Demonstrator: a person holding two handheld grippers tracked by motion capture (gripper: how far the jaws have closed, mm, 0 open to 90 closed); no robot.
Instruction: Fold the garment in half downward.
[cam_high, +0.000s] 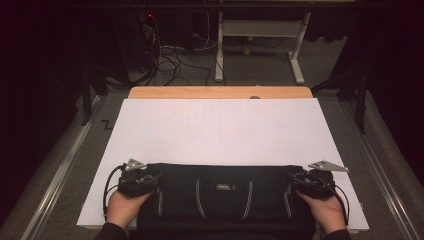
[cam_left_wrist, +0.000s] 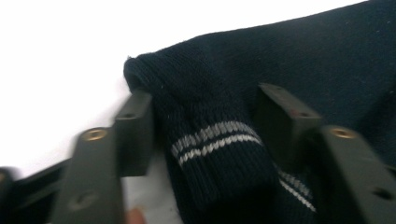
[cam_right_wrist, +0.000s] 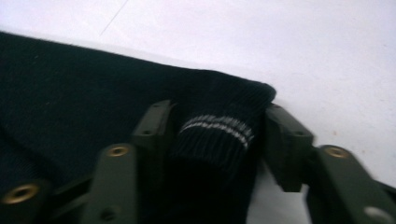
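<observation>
A black knitted sweater (cam_high: 225, 195) with thin grey stripes lies folded along the near edge of a white sheet (cam_high: 220, 130). My left gripper (cam_high: 150, 181) is at the sweater's left end. In the left gripper view the gripper (cam_left_wrist: 208, 116) has a striped cuff (cam_left_wrist: 215, 144) between its jaws, with both pads against the knit. My right gripper (cam_high: 296, 181) is at the sweater's right end. In the right gripper view the gripper (cam_right_wrist: 219, 128) is closed round the other striped cuff (cam_right_wrist: 217, 140), a pad on each side. A hand holds each gripper from below.
The white sheet covers a wooden table whose far edge (cam_high: 220, 92) shows beyond it. Metal rails (cam_high: 65, 165) run along both sides on the grey floor. Farther back stand white table legs (cam_high: 219, 50) and loose cables (cam_high: 170, 60).
</observation>
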